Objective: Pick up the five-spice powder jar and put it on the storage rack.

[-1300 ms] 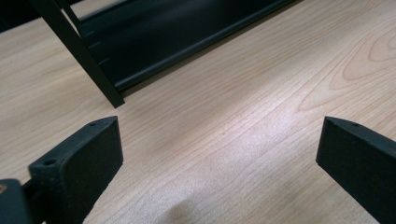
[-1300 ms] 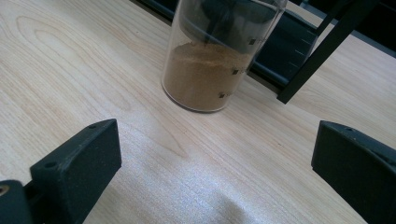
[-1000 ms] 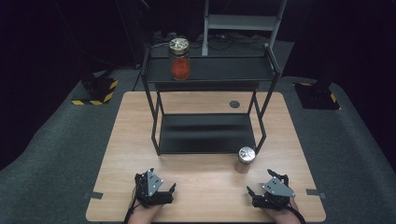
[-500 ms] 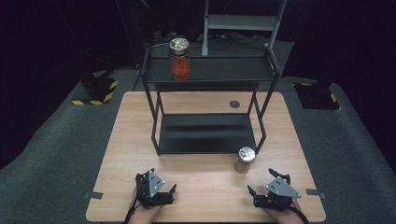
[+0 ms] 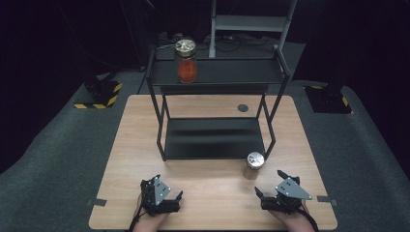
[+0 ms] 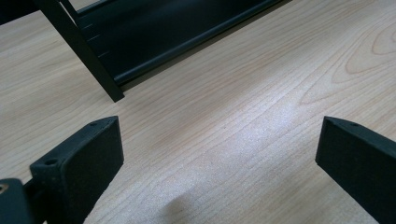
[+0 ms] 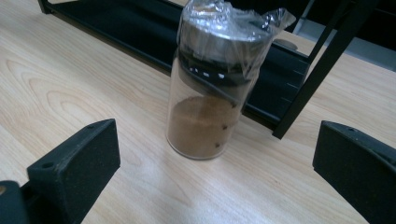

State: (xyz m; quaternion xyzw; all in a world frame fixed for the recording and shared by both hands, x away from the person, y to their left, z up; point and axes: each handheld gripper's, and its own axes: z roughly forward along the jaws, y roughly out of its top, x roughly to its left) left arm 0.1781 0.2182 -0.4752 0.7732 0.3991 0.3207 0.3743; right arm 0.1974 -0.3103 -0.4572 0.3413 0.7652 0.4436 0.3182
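A small clear jar (image 5: 254, 165) of brown powder, with a silver lid under plastic wrap, stands on the wooden table (image 5: 135, 140) just in front of the black rack's front right leg. It rises ahead of my right gripper's (image 7: 215, 168) open jaws as the jar (image 7: 210, 88). My right gripper (image 5: 270, 186) rests near the table's front right, a short way from the jar. My left gripper (image 5: 167, 191) sits at the front left, open over bare wood (image 6: 224, 140). A taller jar of red filling (image 5: 186, 62) stands on the rack's top shelf (image 5: 232, 72).
The black two-tier metal rack (image 5: 215, 137) takes up the table's middle; its lower shelf is bare. One front leg (image 6: 84, 51) of it stands ahead of my left gripper. A dark round spot (image 5: 242, 108) marks the table behind the rack. Dark floor surrounds the table.
Both grippers stay near the table's front edge. The right one has shifted very slightly; the jars have not moved.
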